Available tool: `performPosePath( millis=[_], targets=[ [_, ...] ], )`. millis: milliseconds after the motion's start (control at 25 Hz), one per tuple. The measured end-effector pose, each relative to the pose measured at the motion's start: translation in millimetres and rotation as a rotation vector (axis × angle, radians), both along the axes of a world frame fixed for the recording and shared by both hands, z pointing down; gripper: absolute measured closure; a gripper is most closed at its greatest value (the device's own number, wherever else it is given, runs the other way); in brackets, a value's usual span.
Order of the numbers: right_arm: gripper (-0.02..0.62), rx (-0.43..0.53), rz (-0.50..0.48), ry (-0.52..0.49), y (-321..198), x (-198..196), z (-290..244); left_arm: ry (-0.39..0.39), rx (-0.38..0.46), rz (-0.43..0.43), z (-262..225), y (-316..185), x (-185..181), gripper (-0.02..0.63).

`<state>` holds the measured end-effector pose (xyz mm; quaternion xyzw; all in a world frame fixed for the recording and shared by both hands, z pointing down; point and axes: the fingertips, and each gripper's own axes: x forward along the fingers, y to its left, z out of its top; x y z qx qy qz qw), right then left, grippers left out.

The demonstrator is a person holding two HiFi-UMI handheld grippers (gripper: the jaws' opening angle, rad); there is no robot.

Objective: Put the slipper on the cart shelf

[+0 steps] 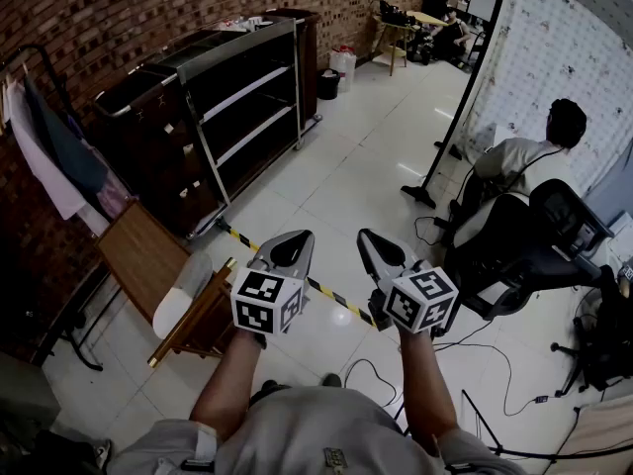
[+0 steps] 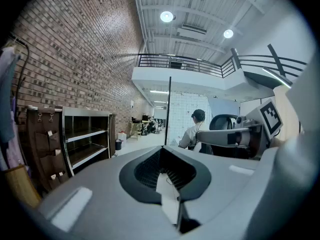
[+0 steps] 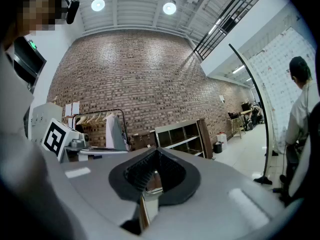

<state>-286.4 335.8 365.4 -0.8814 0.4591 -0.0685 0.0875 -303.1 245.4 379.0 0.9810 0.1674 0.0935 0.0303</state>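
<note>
A white slipper (image 1: 181,295) lies on a low wooden stand (image 1: 143,255) at the lower left of the head view. Beyond it, along the brick wall, is the dark cart (image 1: 247,97) with open metal shelves; the cart (image 2: 85,134) also shows in the left gripper view, and the cart (image 3: 182,134) in the right gripper view. My left gripper (image 1: 300,237) (image 2: 161,150) is held in the air to the right of the slipper, shut, with nothing between its jaws. Beside it my right gripper (image 1: 367,237) (image 3: 156,152) is also shut and empty. Both point out over the floor.
A person (image 1: 524,161) sits in an office chair (image 1: 559,231) at the right, by a white partition (image 1: 554,57). Yellow-black tape (image 1: 326,290) and cables (image 1: 495,364) lie on the tiled floor. Clothes (image 1: 49,156) hang at the left, and a brown cabinet (image 1: 158,156) adjoins the cart.
</note>
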Motion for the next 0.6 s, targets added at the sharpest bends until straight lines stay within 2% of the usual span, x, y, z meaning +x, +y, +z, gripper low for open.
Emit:
performPosePath(
  millis=[360,600],
  targets=[
    [0.595,0.0,-0.022,-0.017,33,36,15,-0.027,-0.008,-0.037,18,30,28,0.598],
    [0.595,-0.001,-0.014,-0.021,30,78,18,-0.014,-0.014,-0.037,14,25,71,0.598]
  ],
)
